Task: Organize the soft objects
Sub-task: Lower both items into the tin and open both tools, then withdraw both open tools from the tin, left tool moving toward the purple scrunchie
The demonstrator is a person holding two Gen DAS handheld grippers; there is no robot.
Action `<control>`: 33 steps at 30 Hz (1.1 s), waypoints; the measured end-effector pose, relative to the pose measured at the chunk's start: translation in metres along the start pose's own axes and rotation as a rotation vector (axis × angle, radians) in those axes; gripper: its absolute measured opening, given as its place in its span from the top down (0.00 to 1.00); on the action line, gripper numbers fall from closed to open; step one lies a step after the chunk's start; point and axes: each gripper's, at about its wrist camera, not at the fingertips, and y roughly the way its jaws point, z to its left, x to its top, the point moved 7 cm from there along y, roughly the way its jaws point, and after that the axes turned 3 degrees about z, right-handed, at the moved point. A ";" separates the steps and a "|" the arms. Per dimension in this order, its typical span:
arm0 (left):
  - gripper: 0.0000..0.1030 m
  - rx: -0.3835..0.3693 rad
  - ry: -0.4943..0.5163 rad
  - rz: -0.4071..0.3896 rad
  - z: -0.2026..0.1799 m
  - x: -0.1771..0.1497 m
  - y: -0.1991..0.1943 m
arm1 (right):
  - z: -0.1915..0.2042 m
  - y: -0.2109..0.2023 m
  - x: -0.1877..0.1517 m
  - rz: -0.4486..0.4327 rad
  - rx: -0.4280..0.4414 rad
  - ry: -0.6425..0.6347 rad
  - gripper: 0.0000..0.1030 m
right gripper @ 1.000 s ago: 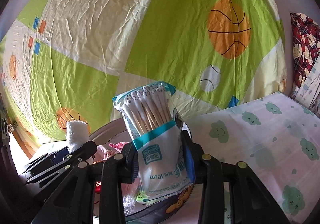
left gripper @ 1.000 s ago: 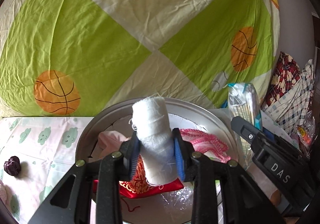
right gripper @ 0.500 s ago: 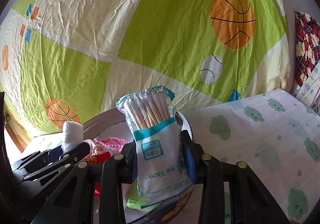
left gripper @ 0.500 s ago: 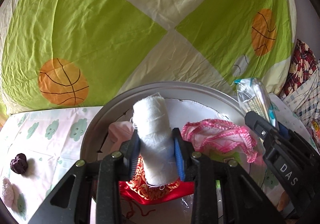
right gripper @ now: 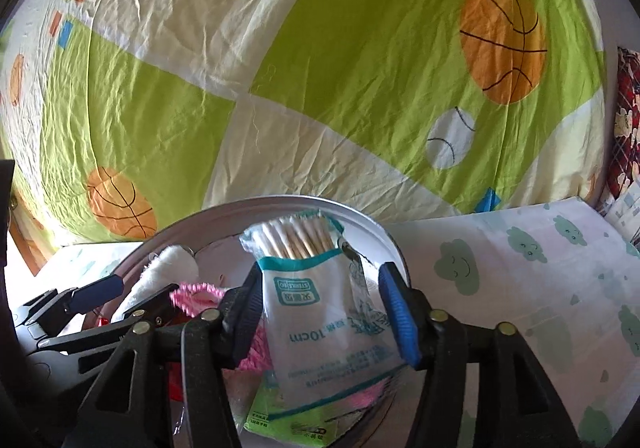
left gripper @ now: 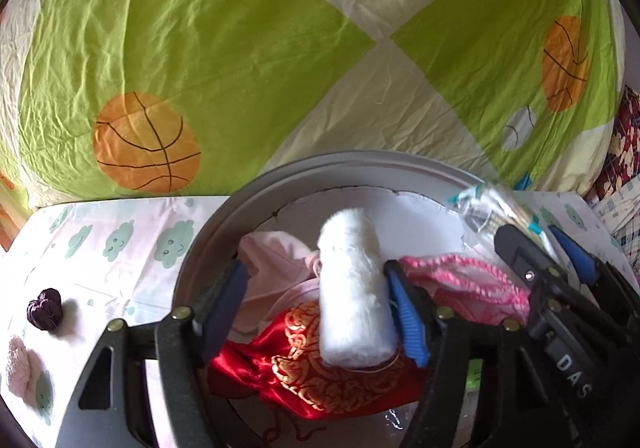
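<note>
fingers (left gripper: 222, 304) above cloud-print sheet (left gripper: 120, 248)

1. Round grey metal basin (left gripper: 224, 224): smooth, dull sheen.
2. White gauze roll (left gripper: 352, 296): fuzzy, matt.
3. Red satin pouch (left gripper: 280, 372): glossy, gold embroidery.
4. Clear plastic cotton-swab packet (right gripper: 320, 312): shiny, crinkled.
5. Green-and-cream cotton quilt (left gripper: 200, 28): matt, creased.

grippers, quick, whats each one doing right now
Left gripper: opening, gauze roll loose between its jaws.
Right gripper: opening, cotton swab packet between its jaws.
</note>
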 end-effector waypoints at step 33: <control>0.00 0.186 -0.020 -0.246 0.070 -0.020 -0.063 | 0.010 -0.068 -0.004 -0.267 -0.046 0.086 0.17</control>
